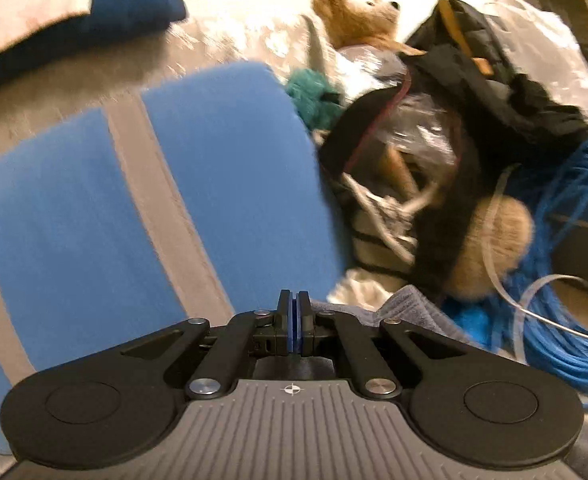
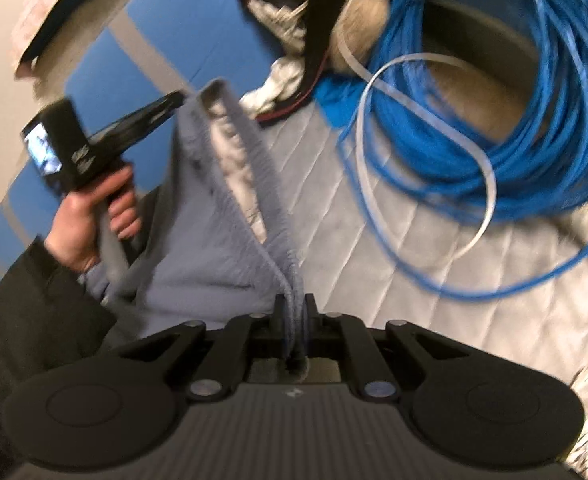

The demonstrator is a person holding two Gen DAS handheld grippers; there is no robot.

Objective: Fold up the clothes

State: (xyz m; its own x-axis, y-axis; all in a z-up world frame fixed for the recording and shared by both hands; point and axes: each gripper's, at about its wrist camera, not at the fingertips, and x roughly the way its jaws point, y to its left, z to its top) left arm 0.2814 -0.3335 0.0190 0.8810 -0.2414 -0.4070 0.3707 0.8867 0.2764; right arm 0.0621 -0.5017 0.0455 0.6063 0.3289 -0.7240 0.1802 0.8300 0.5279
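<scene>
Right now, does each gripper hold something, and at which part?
The right gripper pinches the grey-blue towel at its fringed edge. The left gripper is shut; its tip meets the towel's far corner, but a grip cannot be confirmed.

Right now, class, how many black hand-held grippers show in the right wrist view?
2. The right gripper fills the bottom edge, jaws shut on a grey-blue fleecy cloth; the left gripper is at left, held in a hand. None seems hidden.

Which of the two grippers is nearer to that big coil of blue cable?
Right. The right gripper, clamped on the grey-blue towel, sits just beside the blue cable coil. The left gripper is farther off, past the towel.
</scene>
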